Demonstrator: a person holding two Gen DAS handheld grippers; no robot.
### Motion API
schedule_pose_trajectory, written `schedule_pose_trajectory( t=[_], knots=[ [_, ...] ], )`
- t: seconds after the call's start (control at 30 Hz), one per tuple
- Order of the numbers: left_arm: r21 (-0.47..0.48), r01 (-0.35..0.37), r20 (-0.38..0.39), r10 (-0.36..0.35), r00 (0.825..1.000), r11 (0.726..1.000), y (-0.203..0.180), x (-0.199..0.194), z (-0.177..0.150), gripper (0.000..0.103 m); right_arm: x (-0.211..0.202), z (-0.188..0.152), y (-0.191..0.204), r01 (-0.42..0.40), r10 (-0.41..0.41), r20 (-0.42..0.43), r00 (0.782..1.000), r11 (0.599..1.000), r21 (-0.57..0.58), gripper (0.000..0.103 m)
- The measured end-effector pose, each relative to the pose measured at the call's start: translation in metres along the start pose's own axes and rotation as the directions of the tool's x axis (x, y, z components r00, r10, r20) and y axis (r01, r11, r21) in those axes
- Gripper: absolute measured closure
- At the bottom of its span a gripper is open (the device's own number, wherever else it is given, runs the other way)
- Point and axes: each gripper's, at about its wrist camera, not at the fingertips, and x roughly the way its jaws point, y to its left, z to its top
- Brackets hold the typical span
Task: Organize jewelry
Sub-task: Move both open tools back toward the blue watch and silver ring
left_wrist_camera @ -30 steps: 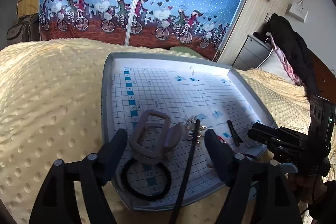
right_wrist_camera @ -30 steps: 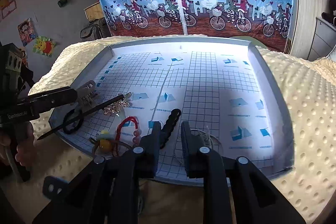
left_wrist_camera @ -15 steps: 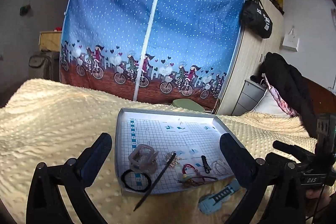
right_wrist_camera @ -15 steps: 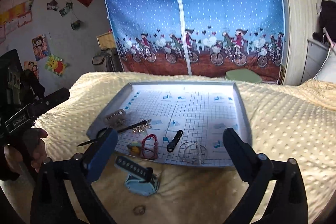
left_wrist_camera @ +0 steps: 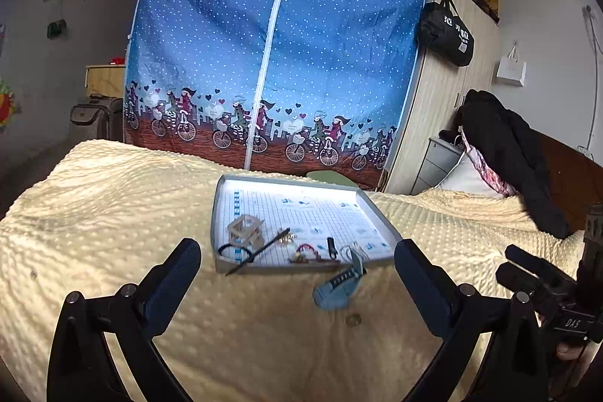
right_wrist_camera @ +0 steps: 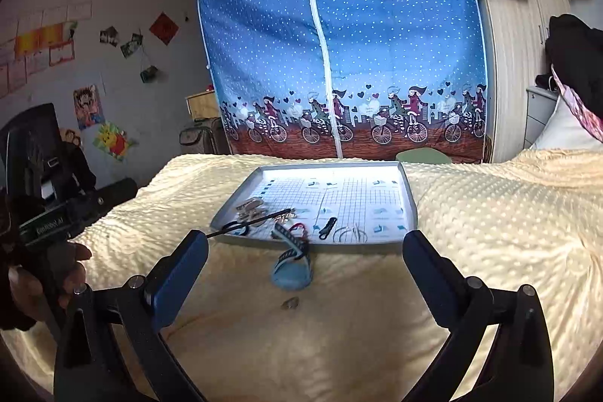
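Note:
A grey tray (left_wrist_camera: 222,213) lined with grid paper lies on the yellow blanket. In it are a beige claw clip (left_wrist_camera: 245,230), a black hair tie (left_wrist_camera: 235,251), a long black hair stick (left_wrist_camera: 260,249), a red bead bracelet (left_wrist_camera: 305,247), a black clip (left_wrist_camera: 331,246) and a thin clear ring (left_wrist_camera: 354,249). A blue watch (left_wrist_camera: 337,287) lies on the blanket with its strap leaning on the tray's front edge. My left gripper (left_wrist_camera: 297,274) is held back from the tray, open and empty. My right gripper (right_wrist_camera: 305,251) is likewise open and empty, with the watch (right_wrist_camera: 292,266) ahead of it.
A small round object (right_wrist_camera: 290,304) lies on the blanket in front of the watch. A blue zip wardrobe (left_wrist_camera: 275,63) stands behind the bed and a wooden cupboard (left_wrist_camera: 444,123) to its right. Dark clothes (left_wrist_camera: 505,153) are piled at the far right. Open blanket surrounds the tray.
Both grippers have drawn back and up from the tray. The right gripper went from nearly shut to wide open. The blue watch now shows on the blanket at the tray's front edge.

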Motion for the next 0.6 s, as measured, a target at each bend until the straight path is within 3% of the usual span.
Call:
schedule_pose_trajectory(
  t=[0.33, 0.6],
  knots=[
    [0.151, -0.061, -0.004, 0.062, 0.998, 0.987, -0.036, -0.047, -0.041, 0.0, -0.069, -0.036, -0.003, 0.037, -0.037, 0.005, 0.999, 0.999, -0.028, 0.002],
    [0.203, -0.073, -0.116, 0.098, 0.988, 0.977, -0.044, -0.036, -0.073, 0.0, -0.052, -0.065, -0.018, 0.037, -0.033, -0.096, 0.995, 0.999, 0.039, 0.002]
  ],
)
